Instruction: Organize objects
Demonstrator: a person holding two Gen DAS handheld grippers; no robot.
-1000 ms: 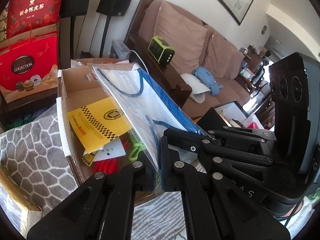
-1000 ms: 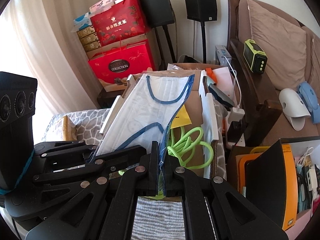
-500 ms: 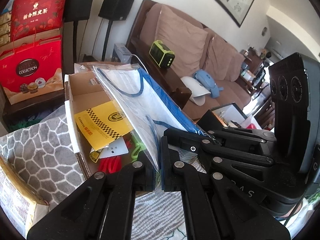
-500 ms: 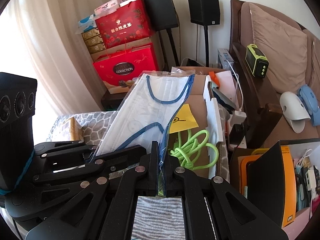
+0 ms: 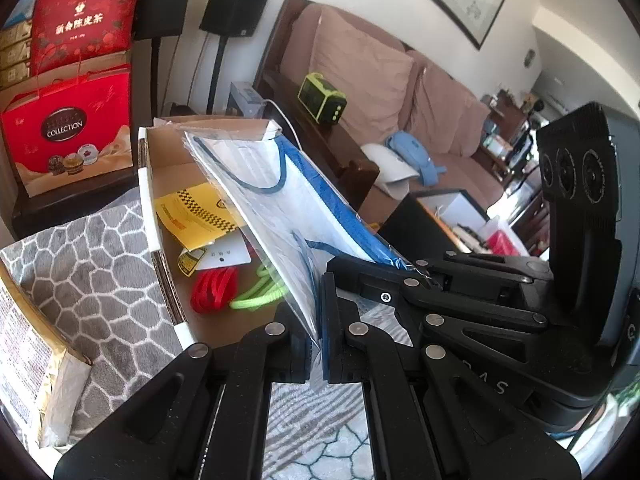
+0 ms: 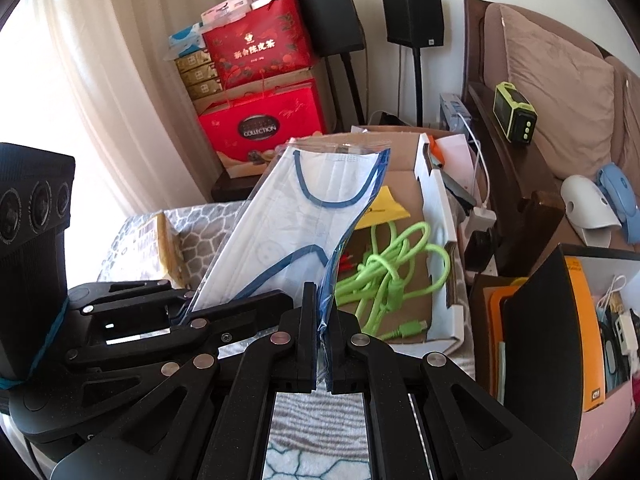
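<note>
A clear plastic bag of white face masks with blue trim (image 5: pixel 276 204) (image 6: pixel 304 216) hangs tilted over an open cardboard box (image 5: pixel 150 200) (image 6: pixel 440 240). My left gripper (image 5: pixel 320 320) is shut on the bag's near edge. My right gripper (image 6: pixel 322 320) is shut on the same edge, close beside it. Each gripper also appears in the other's view: the right gripper (image 5: pixel 420 276) and the left gripper (image 6: pixel 180 300). In the box lie a yellow leaflet (image 5: pixel 192 212), a red cable (image 5: pixel 214 290) and a green cable (image 6: pixel 392 268).
A grey patterned blanket (image 5: pixel 100 264) lies left of the box, with a packet (image 5: pixel 24 360) on it. Red gift boxes (image 6: pixel 260 120) and speakers (image 6: pixel 412 12) stand behind. A brown sofa (image 5: pixel 360 72) is at right, and a black-and-orange bin (image 6: pixel 560 320) of items.
Both grippers have drawn back a little with the bag still held. More of the box's floor now shows, including the red and green cables.
</note>
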